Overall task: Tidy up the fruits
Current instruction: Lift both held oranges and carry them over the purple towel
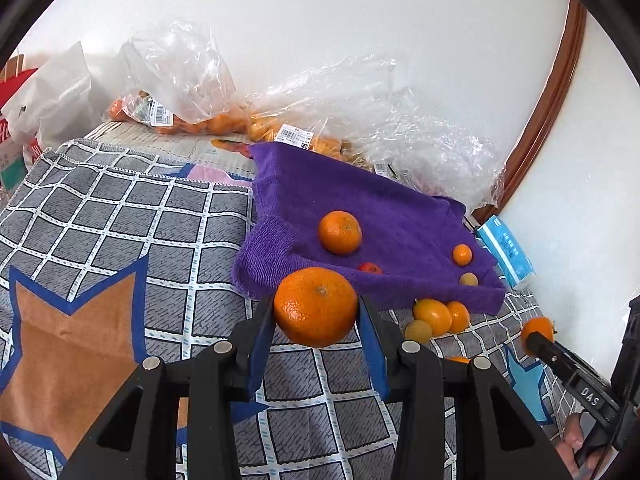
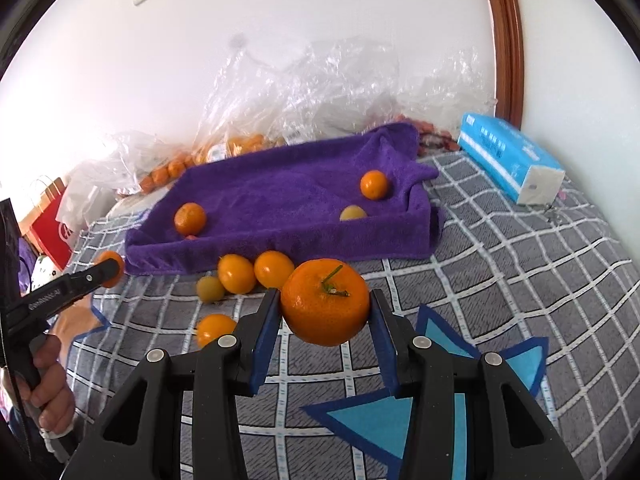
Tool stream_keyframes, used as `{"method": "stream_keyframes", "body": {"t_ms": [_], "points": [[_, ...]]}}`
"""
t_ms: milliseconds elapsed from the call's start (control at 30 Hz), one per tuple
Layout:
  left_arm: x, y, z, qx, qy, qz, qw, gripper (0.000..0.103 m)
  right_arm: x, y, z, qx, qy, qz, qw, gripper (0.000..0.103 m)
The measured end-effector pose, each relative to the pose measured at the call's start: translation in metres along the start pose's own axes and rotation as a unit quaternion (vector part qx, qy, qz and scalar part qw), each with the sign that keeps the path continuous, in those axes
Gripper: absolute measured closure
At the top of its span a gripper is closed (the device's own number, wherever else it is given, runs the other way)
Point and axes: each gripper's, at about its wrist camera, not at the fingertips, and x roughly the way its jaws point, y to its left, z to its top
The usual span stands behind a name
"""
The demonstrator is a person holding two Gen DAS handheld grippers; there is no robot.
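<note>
My left gripper is shut on a large mandarin, held above the checked bedcover. My right gripper is shut on another mandarin with a green stem. Ahead of both lies a purple towel shaped like a tray. On it rest a mandarin, a small orange fruit, a pale yellow fruit and a small red one. Several loose fruits lie on the cover just in front of the towel.
Clear plastic bags of oranges lie against the white wall behind the towel. A blue tissue pack sits to the right. A red and white paper bag stands at the far left. A hand holds the left gripper's handle.
</note>
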Motion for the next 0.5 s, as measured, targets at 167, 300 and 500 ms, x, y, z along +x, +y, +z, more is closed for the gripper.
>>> {"method": "stream_keyframes", "body": {"t_ms": [167,300,500], "points": [[-0.004,-0.003,-0.001,0.007,-0.009,0.002,0.9999,0.064,-0.015,0.008,0.002,-0.007,-0.017,0.004,1.000,0.059],[-0.006,-0.004,0.000,0.011,-0.017,0.002,0.9998,0.064,-0.019,0.013,0.000,-0.012,-0.015,0.007,1.000,0.059],[-0.015,-0.003,0.003,0.001,-0.020,0.000,0.9998,0.064,-0.024,0.021,0.004,-0.021,-0.023,0.011,0.999,0.059]]}}
